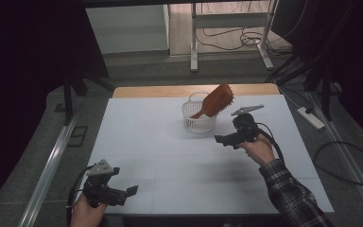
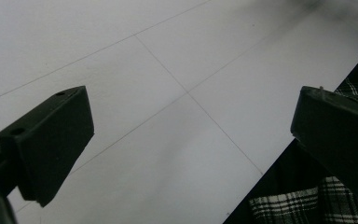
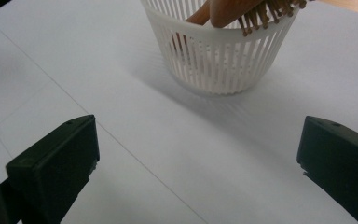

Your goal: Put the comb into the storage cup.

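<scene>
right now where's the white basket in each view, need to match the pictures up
High view: the white basket stands at the table's far middle, the brown hairbrush leaning out of it.
Left gripper view: not in it.
Right gripper view: top centre, beyond the open jaws.
Shared landmark: the hairbrush's bristles over the basket rim.

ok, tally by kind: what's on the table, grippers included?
Hairbrush, brown: 1, handle down in the basket
Basket, white slotted: 1
Left gripper: 1, open
Right gripper: 1, open
Total: 4
</scene>
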